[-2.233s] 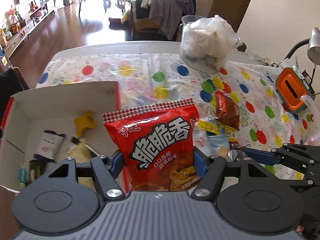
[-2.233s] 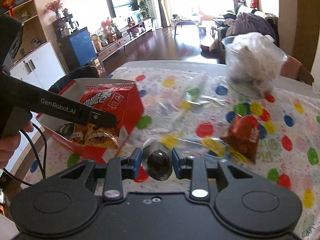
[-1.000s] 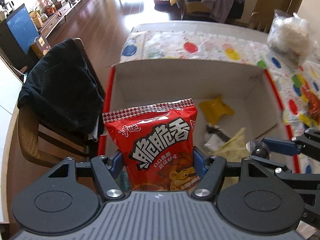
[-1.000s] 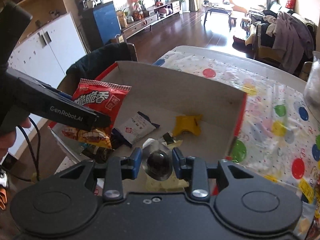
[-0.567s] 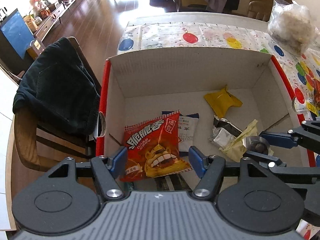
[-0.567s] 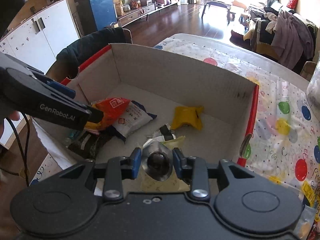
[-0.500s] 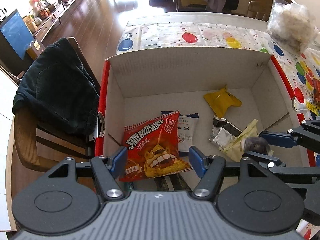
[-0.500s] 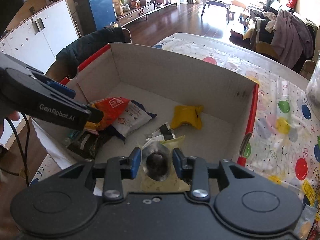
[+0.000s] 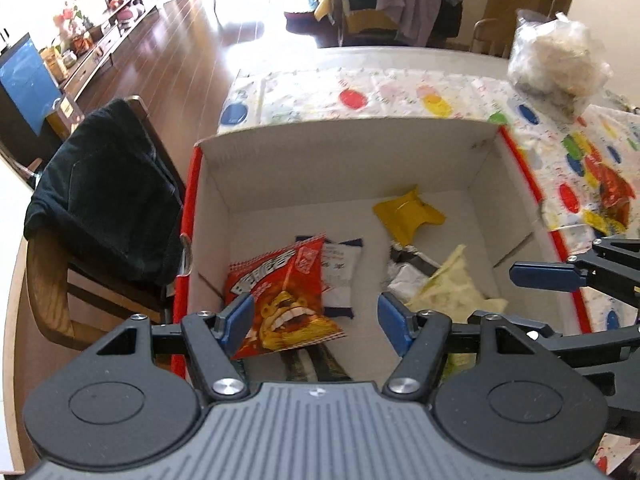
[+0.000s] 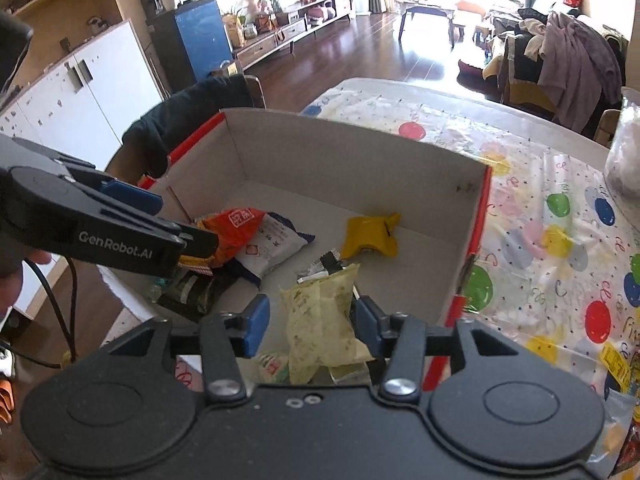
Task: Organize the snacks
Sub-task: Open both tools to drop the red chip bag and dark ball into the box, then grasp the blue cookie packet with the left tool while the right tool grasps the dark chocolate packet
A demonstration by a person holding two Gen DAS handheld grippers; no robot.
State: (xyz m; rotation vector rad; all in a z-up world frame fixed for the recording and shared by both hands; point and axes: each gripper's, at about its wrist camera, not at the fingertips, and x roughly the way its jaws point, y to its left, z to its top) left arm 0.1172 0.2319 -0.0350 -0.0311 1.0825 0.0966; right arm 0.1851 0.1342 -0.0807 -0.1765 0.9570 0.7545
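Box [image 9: 352, 160]: matt white cardboard inside, glossy red outside. Red bag [image 9: 280, 300], yellow packet [image 9: 408, 216] and pale packet [image 10: 324, 320]: glossy crinkled foil or plastic film. Tablecloth [image 10: 540, 220]: smooth, shiny plastic with coloured dots. Left gripper [image 9: 316, 316] and right gripper [image 10: 308, 320]: matt black plastic, blue rubbery pads, bright metal screws. Chair [image 9: 44, 280]: polished wood under black cloth. Floor [image 9: 172, 48]: glossy dark wood.

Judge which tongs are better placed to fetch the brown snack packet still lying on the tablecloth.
Right, probably. The brown packet lies outside the box on its right-hand side, nearest the right tongs, which are opening with nothing between them. The left tongs hang open over the box's far-left corner.
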